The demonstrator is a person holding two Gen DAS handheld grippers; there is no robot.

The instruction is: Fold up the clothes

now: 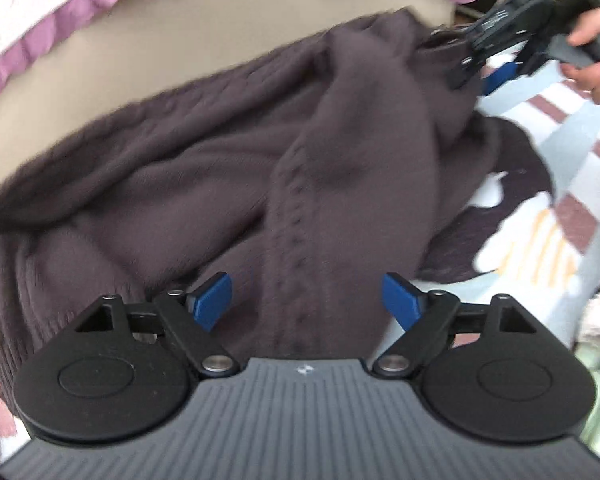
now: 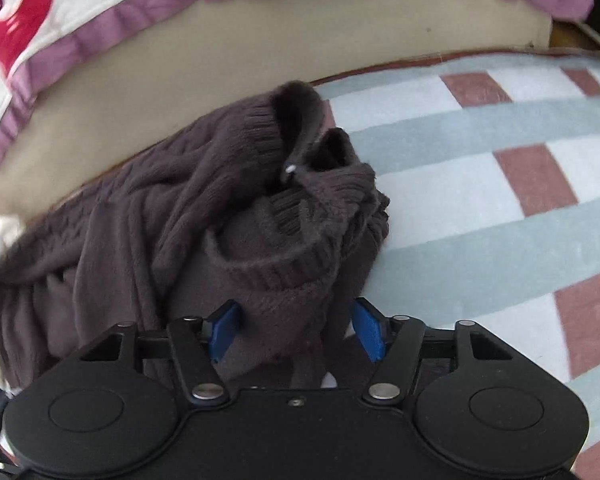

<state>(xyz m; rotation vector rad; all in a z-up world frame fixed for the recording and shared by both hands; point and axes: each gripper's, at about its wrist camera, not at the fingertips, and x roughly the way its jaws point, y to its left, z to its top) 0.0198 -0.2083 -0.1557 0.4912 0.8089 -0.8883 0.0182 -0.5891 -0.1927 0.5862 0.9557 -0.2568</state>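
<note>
The sweater (image 1: pixel 228 168), a dark brown cable knit, lies bunched on the checked rug (image 2: pixel 480 184), along the rug's far edge beside the beige base of the bed (image 2: pixel 228 40). It looks thick, soft and floppy, fairly heavy for a garment, so I expect it to sag and drag rather than slide; the ribbed cuffs and hem should give the firmest hold. My right hand-held gripper (image 2: pixel 294 330) has its blue pads on either side of a sleeve fold near the ribbed cuff (image 2: pixel 284 256), apparently pinching it. My left hand-held gripper (image 1: pixel 306 300) is spread wide above the cable strip, grasping nothing. The long axis seems to run along the rug's far edge, though which end is the neck I cannot tell.
</note>
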